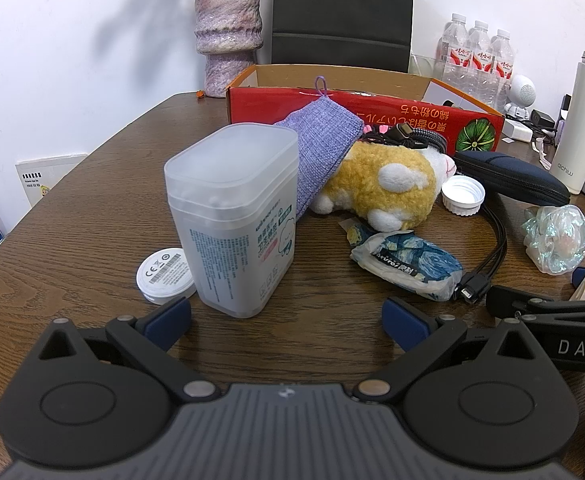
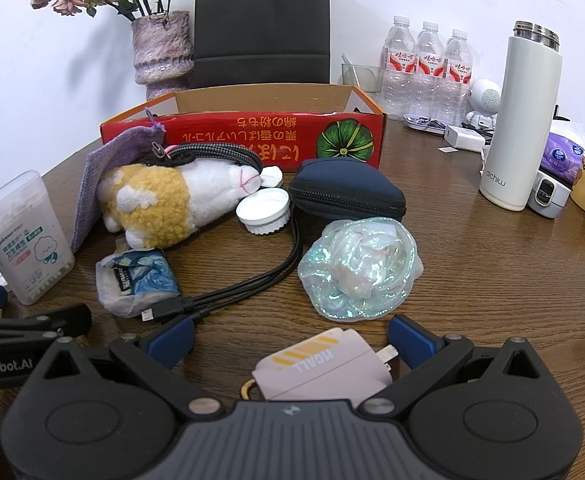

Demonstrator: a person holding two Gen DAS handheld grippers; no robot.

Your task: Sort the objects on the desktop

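My left gripper (image 1: 288,322) is open just in front of a frosted cotton-swab box (image 1: 232,216), which stands upright near its left finger. My right gripper (image 2: 292,340) is open with a pale charger block (image 2: 324,368) lying on the table between its fingers, untouched as far as I can tell. Ahead lie a plush toy (image 2: 160,204), a purple cloth (image 1: 316,140), a tissue pack (image 2: 136,276), a black multi-head cable (image 2: 244,292), a white cap (image 2: 262,210), a navy zip pouch (image 2: 348,192) and an iridescent wad (image 2: 360,268). A red cardboard box (image 2: 252,136) stands open behind them.
A white round puck (image 1: 166,276) lies left of the swab box. A vase (image 2: 164,52), a black chair back (image 2: 262,24), three water bottles (image 2: 428,64), a white thermos (image 2: 524,120) and small items stand at the back and right of the wooden table (image 2: 492,280).
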